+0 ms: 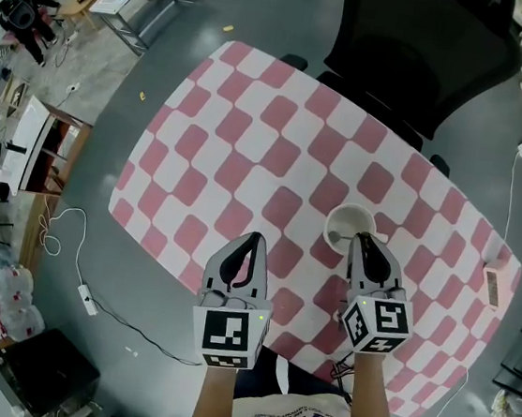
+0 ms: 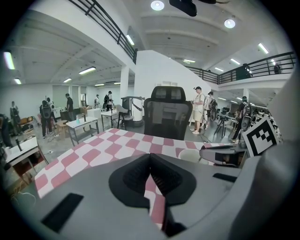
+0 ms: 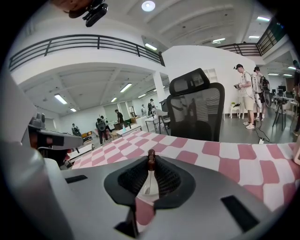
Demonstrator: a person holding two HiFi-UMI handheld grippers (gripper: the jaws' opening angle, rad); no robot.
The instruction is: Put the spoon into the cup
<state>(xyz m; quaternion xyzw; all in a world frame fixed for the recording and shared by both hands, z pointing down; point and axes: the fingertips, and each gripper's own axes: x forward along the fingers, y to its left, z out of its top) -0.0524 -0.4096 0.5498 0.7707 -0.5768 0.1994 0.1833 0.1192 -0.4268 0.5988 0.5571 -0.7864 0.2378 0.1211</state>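
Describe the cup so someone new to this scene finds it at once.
Start at the table with the pink-and-white checked cloth, the black office chair on its far side. On its right half, at the tips of the right gripper, which is shut on the spoon, stands the cup. It is the only vessel on the cloth: small, round, plain white, open-topped.
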